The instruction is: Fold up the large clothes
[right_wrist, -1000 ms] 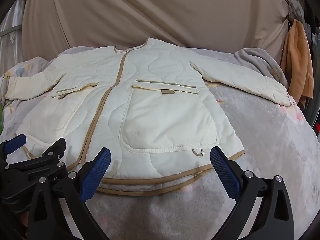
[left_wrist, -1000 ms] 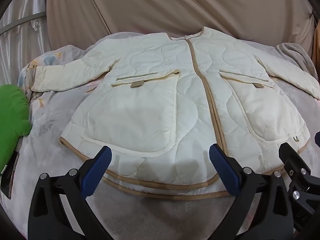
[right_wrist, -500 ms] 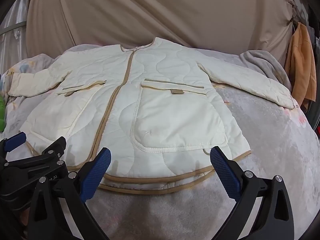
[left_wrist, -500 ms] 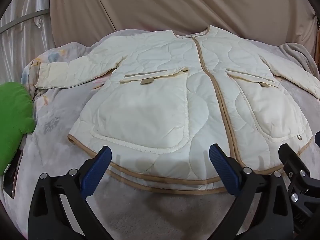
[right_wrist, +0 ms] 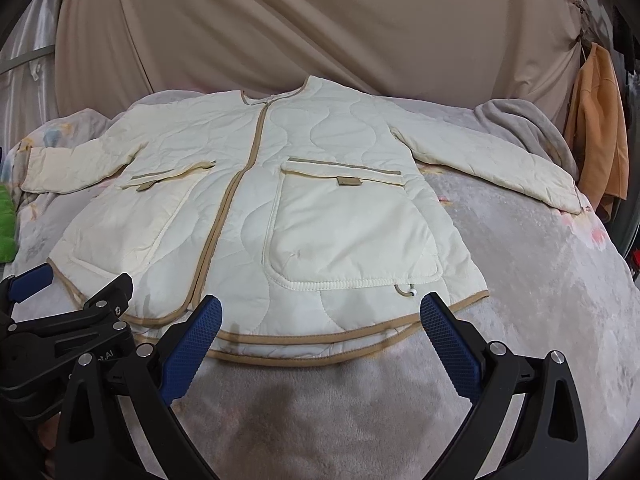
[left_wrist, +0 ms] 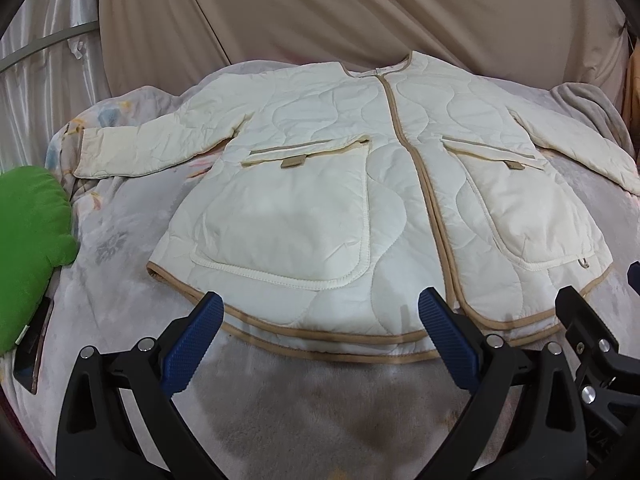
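Beige drapes behind bed (left_wrist: 280, 400). Quilted jacket (left_wrist: 360, 200) lies flat on it, sleeves spread. Left tongs (left_wrist: 320, 332), right tongs (right_wrist: 320, 332) released, near hem. Risk: slippery padding bunching if gripped unevenly.

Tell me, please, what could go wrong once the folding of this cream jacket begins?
1. The quilted jacket shows a doubled tan hem; a pinch there by the open left hand-held gripper or right hand-held gripper may catch only one layer.
2. The drawcord toggle dangles by the hem and might snag.
3. The puffy pocket may make folds spring open.
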`<control>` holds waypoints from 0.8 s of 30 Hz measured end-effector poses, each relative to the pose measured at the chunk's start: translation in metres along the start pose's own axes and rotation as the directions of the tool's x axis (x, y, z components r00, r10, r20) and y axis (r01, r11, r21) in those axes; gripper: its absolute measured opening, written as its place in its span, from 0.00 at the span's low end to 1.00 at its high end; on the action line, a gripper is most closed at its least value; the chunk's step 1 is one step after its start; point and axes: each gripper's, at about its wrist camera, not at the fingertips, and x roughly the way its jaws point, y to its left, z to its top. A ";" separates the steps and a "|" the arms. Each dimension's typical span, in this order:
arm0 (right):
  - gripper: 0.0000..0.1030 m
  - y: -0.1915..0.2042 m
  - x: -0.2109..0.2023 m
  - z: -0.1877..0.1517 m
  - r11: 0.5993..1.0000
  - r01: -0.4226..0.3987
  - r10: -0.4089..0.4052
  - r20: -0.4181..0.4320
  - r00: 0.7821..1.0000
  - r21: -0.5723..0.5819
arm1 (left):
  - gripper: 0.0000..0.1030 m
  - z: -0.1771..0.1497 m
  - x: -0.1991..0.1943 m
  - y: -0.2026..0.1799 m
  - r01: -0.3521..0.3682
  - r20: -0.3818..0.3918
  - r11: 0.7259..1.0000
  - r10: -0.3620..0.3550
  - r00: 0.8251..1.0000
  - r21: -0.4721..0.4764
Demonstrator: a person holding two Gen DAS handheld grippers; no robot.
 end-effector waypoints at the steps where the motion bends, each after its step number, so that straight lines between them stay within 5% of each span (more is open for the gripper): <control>1: 0.95 -0.001 -0.001 -0.001 1.000 -0.002 0.002 0.001 1.000 0.000 | 0.93 -0.001 -0.001 0.000 -0.001 0.001 1.000 0.001 1.000 0.000; 24: 0.95 0.003 -0.016 -0.005 1.000 -0.017 0.017 0.013 1.000 -0.009 | 0.93 -0.008 -0.017 0.007 -0.018 0.008 1.000 0.018 1.000 -0.003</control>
